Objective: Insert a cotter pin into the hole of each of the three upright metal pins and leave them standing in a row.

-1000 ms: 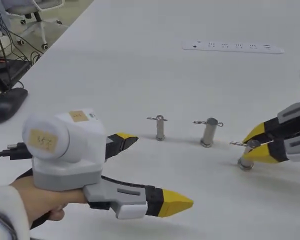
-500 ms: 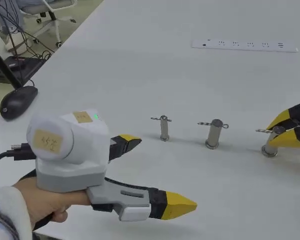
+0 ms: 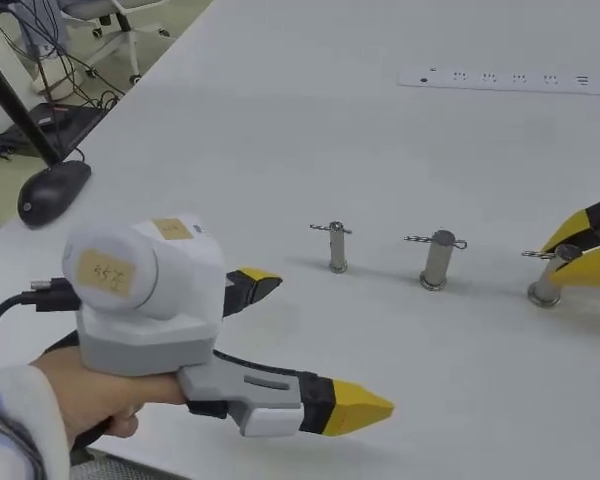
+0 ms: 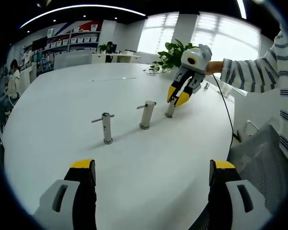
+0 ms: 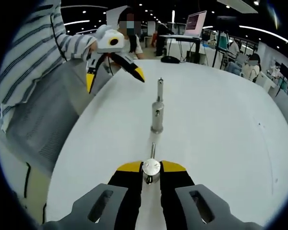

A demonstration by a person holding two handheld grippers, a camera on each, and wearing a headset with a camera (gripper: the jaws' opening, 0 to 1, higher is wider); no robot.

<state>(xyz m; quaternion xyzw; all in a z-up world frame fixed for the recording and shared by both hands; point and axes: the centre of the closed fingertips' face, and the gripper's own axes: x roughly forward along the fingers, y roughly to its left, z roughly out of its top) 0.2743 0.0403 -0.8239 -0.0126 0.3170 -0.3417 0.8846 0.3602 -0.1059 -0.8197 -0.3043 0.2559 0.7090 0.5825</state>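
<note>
Big white table (image 3: 280, 120) under everything. The left gripper (image 3: 325, 345) hovers low over the near edge, jaws spread wide, nothing between them. Far side, the right gripper (image 5: 151, 168) has its yellow tips pinched narrow around the head of the right metal pin (image 3: 546, 288). That one stands upright in a row with the middle metal pin (image 3: 438, 262) and the left metal pin (image 3: 337, 250), all apart. Through their tops: left cotter pin (image 3: 328, 229), middle cotter pin (image 3: 430, 241), right cotter pin (image 3: 536, 255).

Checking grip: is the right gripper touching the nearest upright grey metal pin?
Touching: right gripper view shows the right gripper clamped on the grey metal pin.
</note>
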